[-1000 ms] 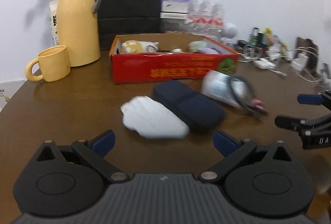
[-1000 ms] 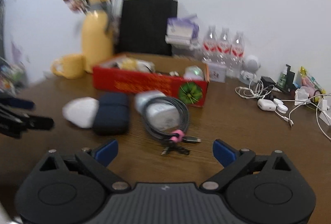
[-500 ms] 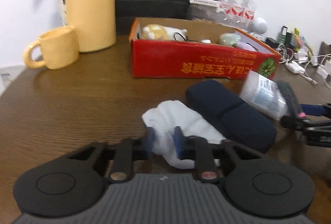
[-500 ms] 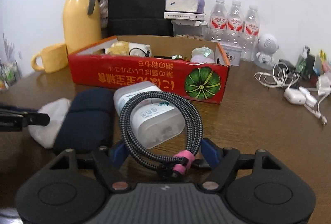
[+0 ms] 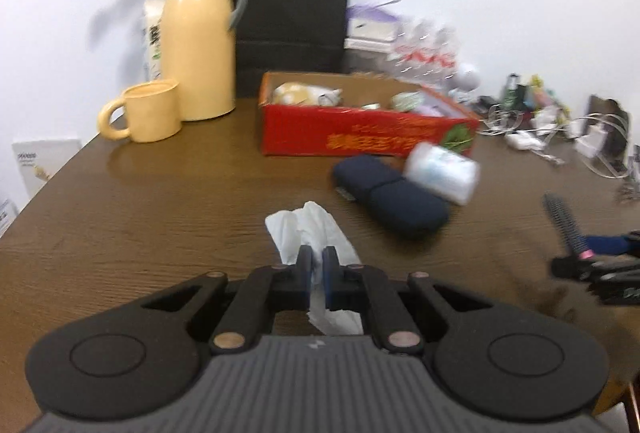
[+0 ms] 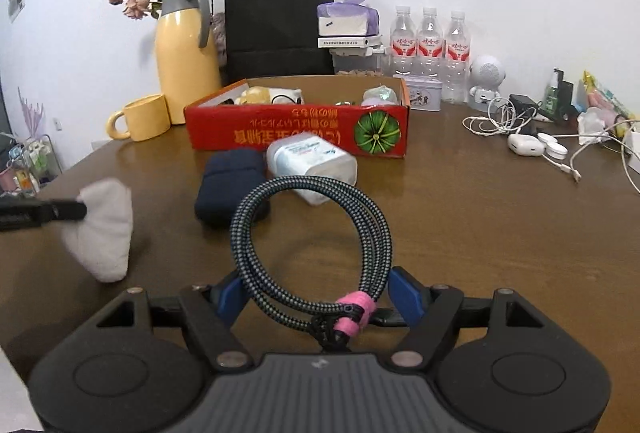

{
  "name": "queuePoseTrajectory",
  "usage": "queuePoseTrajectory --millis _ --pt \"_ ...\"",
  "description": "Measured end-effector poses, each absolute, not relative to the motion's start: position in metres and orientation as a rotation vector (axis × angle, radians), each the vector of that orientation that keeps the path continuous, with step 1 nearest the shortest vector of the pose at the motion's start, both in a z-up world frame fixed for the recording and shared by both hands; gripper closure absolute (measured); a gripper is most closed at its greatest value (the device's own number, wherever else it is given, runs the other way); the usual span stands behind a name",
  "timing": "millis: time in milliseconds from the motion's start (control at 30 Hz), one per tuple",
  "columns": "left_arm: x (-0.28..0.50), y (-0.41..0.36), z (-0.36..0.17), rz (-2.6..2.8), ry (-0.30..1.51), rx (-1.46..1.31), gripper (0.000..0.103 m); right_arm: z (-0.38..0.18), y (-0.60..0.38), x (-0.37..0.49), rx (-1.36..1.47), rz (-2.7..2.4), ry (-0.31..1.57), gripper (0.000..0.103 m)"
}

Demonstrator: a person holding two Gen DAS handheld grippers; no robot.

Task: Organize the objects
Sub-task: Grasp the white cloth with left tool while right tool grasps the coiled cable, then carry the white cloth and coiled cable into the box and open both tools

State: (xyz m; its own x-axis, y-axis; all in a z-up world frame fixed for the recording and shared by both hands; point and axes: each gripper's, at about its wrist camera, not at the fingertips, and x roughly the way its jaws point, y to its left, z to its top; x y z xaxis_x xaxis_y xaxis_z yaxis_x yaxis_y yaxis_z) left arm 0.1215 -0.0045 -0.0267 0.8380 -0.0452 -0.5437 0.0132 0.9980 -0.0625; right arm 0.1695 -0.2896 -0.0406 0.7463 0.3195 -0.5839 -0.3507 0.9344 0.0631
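Note:
My left gripper [image 5: 315, 265] is shut on a white tissue [image 5: 310, 233] and holds it just above the brown table [image 5: 160, 201]. My right gripper [image 6: 316, 293] is shut on a coiled braided cable [image 6: 312, 245] with a pink band, lifted off the table. A dark blue case [image 6: 230, 185] and a clear plastic container [image 6: 312, 163] lie in front of the open red box [image 6: 300, 129]. The tissue and left gripper also show in the right wrist view [image 6: 102, 229]. The cable and right gripper show at the right edge of the left wrist view [image 5: 568, 229].
A yellow jug [image 6: 186, 57] with flowers, a yellow mug [image 6: 140, 117] and a black bag [image 6: 280, 21] stand behind the box. Water bottles [image 6: 428, 49], a white robot toy [image 6: 486, 81] and loose white cables [image 6: 532, 137] lie at back right.
The left gripper has shut on the tissue and lifted it back from the case. The right gripper has closed on the cable and raised it off the container.

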Motion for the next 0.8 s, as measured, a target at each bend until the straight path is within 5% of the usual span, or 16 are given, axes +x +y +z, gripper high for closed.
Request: queuePoseTrajectory --millis 500,800 --pt "0.077 -0.007 -0.001 -0.048 0.491 -0.084 0.097 -0.023 -0.289 0.116 -0.054 0.370 0.575 0.029" --pt "0.187 0.012 0.085 -0.261 0.303 -0.052 0.097 0.049 -0.269 0.199 -0.143 0.495 0.441 0.029"
